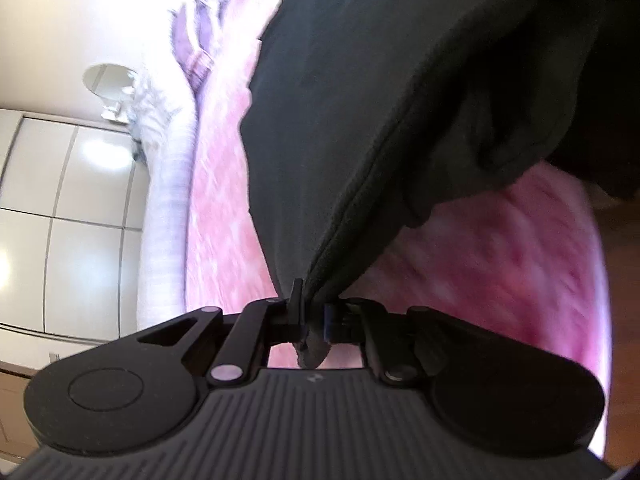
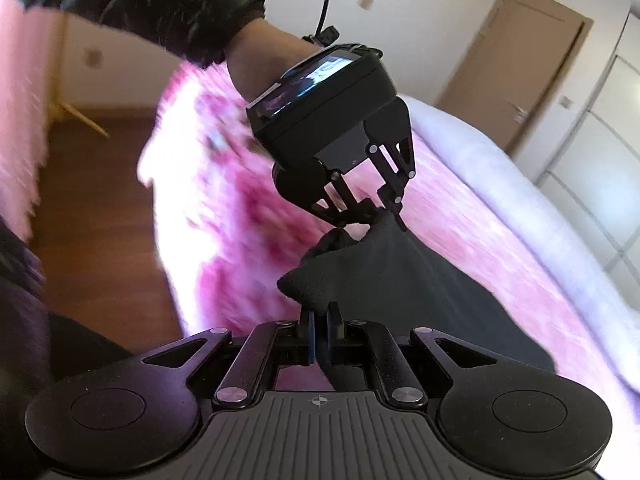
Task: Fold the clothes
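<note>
pink bedspread [image 2: 460, 216] | both grippers pinch dark garment [image 2: 400, 280] | writing: seemingly none

Black garment [image 1: 360, 100], mottled pink bedspread [image 1: 500, 260]

The dark garment [image 1: 360, 100] is made of a soft, matte black fabric, and a stitched seam runs along one of its folded edges. It is lifted at two corners, so its near edge hangs bunched between these corners, while the rest of it slopes down and lies spread on the pink bed cover [image 2: 460, 216]. Which kind of clothing it is, I cannot tell from these views.
</note>
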A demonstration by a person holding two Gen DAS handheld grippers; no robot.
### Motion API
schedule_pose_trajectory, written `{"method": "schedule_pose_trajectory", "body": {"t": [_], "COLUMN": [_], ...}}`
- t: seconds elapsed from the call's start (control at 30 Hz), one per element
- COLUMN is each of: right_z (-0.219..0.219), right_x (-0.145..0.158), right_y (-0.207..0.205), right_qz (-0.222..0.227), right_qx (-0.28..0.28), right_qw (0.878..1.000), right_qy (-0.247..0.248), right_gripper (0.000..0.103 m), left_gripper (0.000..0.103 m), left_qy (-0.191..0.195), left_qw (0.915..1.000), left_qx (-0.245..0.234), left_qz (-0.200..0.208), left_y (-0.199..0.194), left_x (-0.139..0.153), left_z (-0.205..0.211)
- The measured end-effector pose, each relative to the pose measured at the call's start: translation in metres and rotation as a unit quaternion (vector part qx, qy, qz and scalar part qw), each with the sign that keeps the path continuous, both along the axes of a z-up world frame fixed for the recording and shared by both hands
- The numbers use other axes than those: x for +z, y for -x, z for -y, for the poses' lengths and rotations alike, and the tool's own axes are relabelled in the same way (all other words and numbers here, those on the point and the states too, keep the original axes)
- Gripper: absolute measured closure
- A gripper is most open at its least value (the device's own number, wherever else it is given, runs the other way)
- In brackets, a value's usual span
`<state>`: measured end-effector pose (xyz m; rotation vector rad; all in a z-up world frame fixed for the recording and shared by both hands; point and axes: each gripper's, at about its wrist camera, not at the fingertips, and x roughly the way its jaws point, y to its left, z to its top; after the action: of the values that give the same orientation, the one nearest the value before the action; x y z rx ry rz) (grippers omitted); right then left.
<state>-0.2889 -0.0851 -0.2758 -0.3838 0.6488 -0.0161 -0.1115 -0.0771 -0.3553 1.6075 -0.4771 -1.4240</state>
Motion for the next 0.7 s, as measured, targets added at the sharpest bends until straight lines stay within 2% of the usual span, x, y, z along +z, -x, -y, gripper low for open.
{"method": "schedule_pose_trajectory", "body": {"t": [0.1,0.17,0.23,0.3,0.4,0.53,0.63,0.7], "right_z": [-0.004,0.007,0.030,0.059,0.106,0.175,0.224,0.256], "right_x": [0.009,0.019,0.036,0.053,0.071,0.062,0.029,-0.004], "right_y": [0.003,0.009,0.024,0.046,0.091,0.152,0.188,0.207], "right_qz": [0.022,0.051,0.095,0.144,0.215,0.266,0.275,0.264], "right_qx": [0.017,0.002,-0.038,-0.094,-0.196,-0.323,-0.402,-0.451], "right_qw": [0.999,0.998,0.992,0.981,0.948,0.890,0.839,0.800], "right_qy": [-0.024,-0.043,-0.068,-0.092,-0.125,-0.180,-0.244,-0.296], "right_gripper": [0.100,0.100,0.100,0.100,0.100,0.100,0.099,0.099], "left_gripper": [0.096,0.095,0.094,0.094,0.091,0.090,0.086,0.083], "left_qy": [-0.009,0.010,0.027,0.049,0.061,0.056,0.032,0.011], "left_qw": [0.9996,0.9992,0.9984,0.9959,0.9909,0.9859,0.9852,0.9869], "left_qx": [-0.006,-0.013,-0.028,-0.057,-0.100,-0.149,-0.167,-0.161], "left_qz": [0.028,0.038,0.040,0.050,0.067,0.052,0.022,-0.003], "left_y": [0.002,0.008,0.016,0.031,0.063,0.112,0.147,0.163], "left_x": [0.019,0.042,0.066,0.088,0.107,0.103,0.071,0.038], "left_z": [-0.005,0.013,0.040,0.077,0.143,0.235,0.302,0.343]}}
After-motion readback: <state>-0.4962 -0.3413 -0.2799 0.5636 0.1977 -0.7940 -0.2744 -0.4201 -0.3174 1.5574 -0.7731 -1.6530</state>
